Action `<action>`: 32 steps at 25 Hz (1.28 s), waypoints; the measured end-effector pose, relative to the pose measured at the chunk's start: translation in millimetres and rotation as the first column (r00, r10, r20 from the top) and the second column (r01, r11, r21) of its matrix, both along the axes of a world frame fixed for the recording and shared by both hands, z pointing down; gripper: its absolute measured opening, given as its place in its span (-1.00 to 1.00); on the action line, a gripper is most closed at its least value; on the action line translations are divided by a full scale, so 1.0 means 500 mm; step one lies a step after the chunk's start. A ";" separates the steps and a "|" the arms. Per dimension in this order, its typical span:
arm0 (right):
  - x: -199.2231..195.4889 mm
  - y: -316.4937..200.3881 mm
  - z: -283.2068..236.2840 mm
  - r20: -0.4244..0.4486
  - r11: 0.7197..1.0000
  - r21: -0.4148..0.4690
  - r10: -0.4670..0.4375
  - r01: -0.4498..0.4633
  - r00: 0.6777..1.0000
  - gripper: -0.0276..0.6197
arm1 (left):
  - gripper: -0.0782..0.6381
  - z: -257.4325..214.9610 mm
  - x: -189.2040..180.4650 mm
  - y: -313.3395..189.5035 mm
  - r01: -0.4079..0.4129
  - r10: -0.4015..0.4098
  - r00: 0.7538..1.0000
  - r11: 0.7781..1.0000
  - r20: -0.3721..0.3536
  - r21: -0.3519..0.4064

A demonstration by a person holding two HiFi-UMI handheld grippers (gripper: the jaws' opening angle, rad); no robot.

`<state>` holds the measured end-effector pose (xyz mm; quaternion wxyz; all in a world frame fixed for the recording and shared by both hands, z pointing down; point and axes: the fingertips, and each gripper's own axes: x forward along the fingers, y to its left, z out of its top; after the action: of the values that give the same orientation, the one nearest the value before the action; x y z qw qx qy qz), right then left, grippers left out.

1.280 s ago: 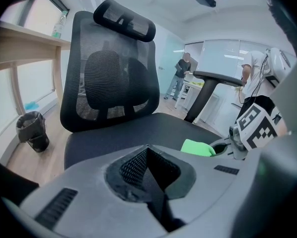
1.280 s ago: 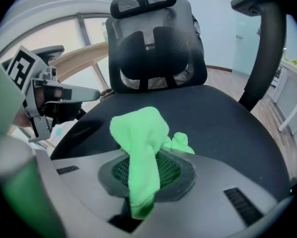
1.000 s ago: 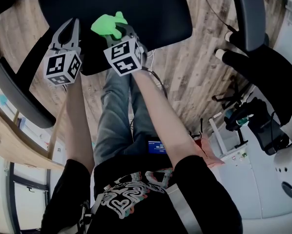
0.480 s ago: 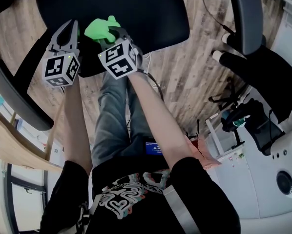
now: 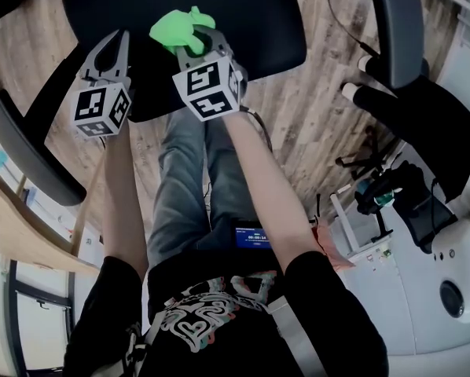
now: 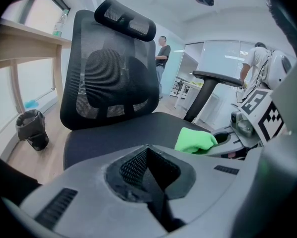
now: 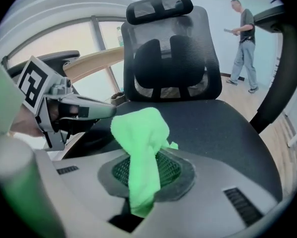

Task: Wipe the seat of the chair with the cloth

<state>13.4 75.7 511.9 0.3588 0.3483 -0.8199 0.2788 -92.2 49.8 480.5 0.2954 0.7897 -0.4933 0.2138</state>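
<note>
In the head view the cloth (image 5: 178, 28), a small bright green rag, sat bunched at the upper middle of the frame, over the near part of the black seat (image 5: 251, 14). It looked light, soft and limp, likelier to fold and drag than to slide, so a pinch on a gathered fold suited it. The right tongs (image 5: 194, 44) had it, the forearm (image 5: 251, 163) stretched forward from the lower frame. The left tongs (image 5: 115, 42) hovered just beside, at the left, over the seat's near edge. In the left gripper view those tongs were pressed together with nothing between them, the cloth lying right of centre. In the right gripper view the jaws were clamped on a fold, the loose end flopping forward above the seat; whether it touched I could not tell
</note>
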 end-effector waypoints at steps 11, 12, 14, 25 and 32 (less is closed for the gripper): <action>0.081 -0.062 -0.060 -0.036 0.991 0.102 0.094 -0.090 0.995 -0.75 | -0.78 -0.030 -0.001 -0.006 0.003 -0.003 1.000 1.000 0.010 0.025; 0.087 -0.066 -0.067 -0.035 0.989 0.111 0.105 -0.101 0.994 -0.74 | -0.78 -0.032 -0.001 -0.006 0.002 -0.002 1.000 1.000 0.011 0.028; 0.099 -0.074 -0.083 -0.036 0.985 0.127 0.119 -0.113 0.992 -0.74 | -0.78 -0.042 -0.001 -0.007 -0.001 0.000 1.000 0.999 0.014 0.034; 0.164 -0.128 -0.220 -0.033 0.960 0.231 0.172 -0.160 0.985 -0.74 | -0.78 -0.183 0.014 -0.041 -0.015 0.012 1.000 0.990 0.020 0.138; 0.152 -0.132 -0.313 0.011 0.943 0.284 0.177 -0.173 0.984 -0.74 | -0.78 -0.280 -0.009 -0.060 0.001 -0.008 0.999 0.980 0.033 0.197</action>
<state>89.6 9.6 355.4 0.2849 0.4696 -0.8146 0.1865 -96.6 20.1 340.3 0.2080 0.8104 -0.5186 0.1764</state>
